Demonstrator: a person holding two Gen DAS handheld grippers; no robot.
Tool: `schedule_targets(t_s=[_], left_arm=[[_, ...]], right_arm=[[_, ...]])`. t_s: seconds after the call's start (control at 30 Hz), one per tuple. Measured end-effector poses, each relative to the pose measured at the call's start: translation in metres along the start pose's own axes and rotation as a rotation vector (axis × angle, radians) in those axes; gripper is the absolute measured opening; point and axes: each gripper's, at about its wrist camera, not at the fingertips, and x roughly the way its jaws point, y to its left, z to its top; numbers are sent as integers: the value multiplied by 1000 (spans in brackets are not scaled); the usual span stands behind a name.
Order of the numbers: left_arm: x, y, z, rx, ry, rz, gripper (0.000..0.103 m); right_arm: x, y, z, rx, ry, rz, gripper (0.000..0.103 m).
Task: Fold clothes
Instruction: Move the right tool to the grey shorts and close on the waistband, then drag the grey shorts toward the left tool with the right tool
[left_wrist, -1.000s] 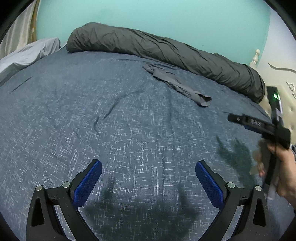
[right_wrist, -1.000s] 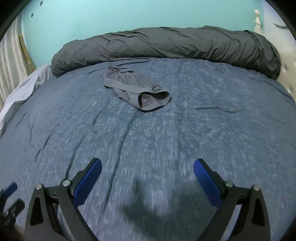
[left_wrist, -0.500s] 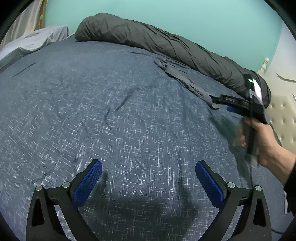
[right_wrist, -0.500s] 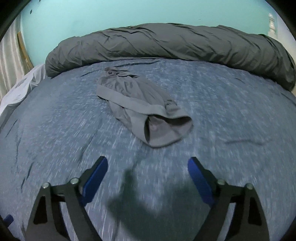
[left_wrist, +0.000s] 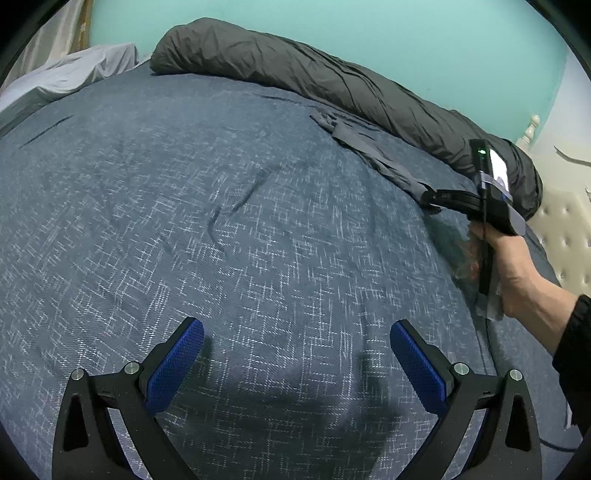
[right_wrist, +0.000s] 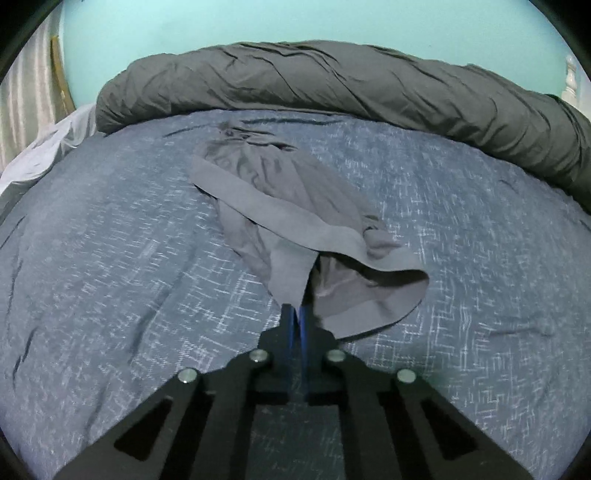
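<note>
A crumpled grey garment lies on the blue bedspread, its waistband end nearest me. My right gripper is shut on the garment's near edge, which rises into the closed jaws. In the left wrist view the same garment lies far right as a thin strip, with the right gripper pinching its end. My left gripper is open and empty, low over the bedspread and far from the garment.
A rolled dark grey duvet lies along the back of the bed by the teal wall. A pale sheet is bunched at the back left. A cream tufted headboard stands at the right.
My right gripper moved forward to the garment and shut on its near edge. My left gripper stayed open and barely shifted.
</note>
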Motion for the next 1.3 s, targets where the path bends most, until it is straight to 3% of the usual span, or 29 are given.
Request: schedule_targets(t_s=[0.17, 0.5, 0.8, 1.3], left_arm=[[-9, -2, 3, -2, -18, -2, 103], [-37, -7, 6, -14, -47, -27, 103], [-66, -20, -13, 56, -63, -16, 103], [-139, -27, -78, 103, -82, -38, 103]], right_arm=[[-29, 3, -1, -10, -26, 26, 1], [-137, 9, -21, -14, -97, 136, 1], [-237, 18, -68, -8, -112, 216, 1], [-331, 48, -170, 39, -113, 313, 1]])
